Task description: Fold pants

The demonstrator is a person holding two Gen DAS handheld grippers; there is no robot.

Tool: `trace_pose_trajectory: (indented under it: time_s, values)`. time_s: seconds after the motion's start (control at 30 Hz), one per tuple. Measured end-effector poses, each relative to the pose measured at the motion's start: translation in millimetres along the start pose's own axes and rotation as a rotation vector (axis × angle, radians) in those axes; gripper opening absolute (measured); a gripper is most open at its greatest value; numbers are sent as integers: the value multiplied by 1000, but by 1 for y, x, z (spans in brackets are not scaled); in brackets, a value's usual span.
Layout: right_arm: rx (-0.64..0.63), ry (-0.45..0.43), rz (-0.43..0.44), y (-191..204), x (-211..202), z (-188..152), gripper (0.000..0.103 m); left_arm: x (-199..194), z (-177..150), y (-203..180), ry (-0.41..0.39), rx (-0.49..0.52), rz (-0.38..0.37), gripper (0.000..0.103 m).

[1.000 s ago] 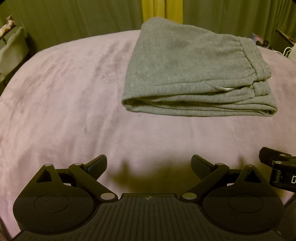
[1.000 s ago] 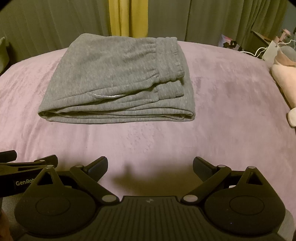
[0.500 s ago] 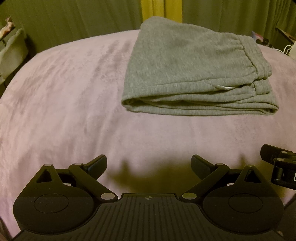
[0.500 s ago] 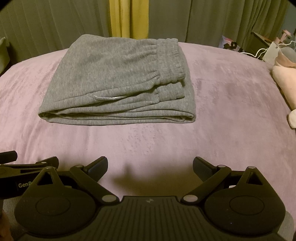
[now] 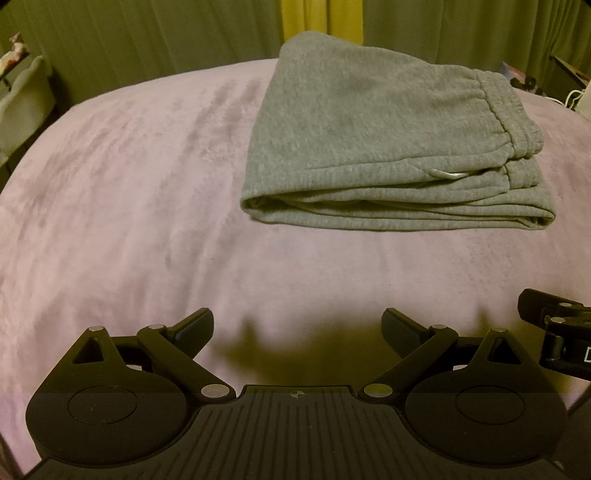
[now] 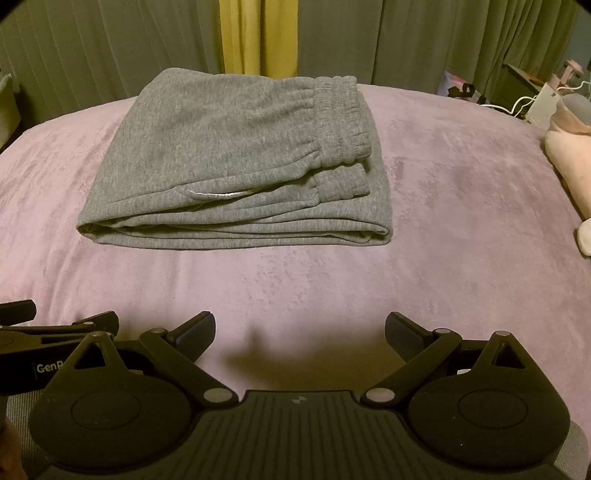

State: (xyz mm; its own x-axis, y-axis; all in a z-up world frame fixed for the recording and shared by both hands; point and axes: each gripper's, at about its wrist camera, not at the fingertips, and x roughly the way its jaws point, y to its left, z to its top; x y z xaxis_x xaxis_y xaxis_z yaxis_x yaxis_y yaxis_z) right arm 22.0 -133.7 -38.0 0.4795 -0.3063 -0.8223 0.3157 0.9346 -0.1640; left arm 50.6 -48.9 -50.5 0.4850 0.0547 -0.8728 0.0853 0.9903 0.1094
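Note:
The grey sweatpants (image 5: 388, 129) lie folded into a flat stack on the mauve bed cover (image 5: 129, 203), waistband to the right; they also show in the right wrist view (image 6: 229, 155). My left gripper (image 5: 297, 325) is open and empty, held back from the pants above the near part of the bed. My right gripper (image 6: 300, 326) is open and empty too, also short of the pants. Each gripper's edge shows in the other's view: the right one (image 5: 554, 332) and the left one (image 6: 44, 332).
Green curtains (image 6: 406, 37) with a yellow strip (image 6: 258, 33) hang behind the bed. A pink plush item (image 6: 569, 147) lies at the bed's right edge, with cables and small items (image 6: 524, 99) behind it. A pale chair or bin (image 5: 22, 99) stands at the left.
Both grippers have drawn back slightly from the folded pants and stayed open. The pants have not moved.

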Motion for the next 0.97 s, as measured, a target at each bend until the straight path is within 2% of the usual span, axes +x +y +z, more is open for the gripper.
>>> trace_pose_trajectory:
  time_s: [0.67,0.97]
  values:
    - [-3,-6,0,-1,-1,0,99,-6,1,-2,-20,14,-25,100]
    - [-2,-8,0,-2,-2,0,99,-12,0,-4,-63,22,-22,100]
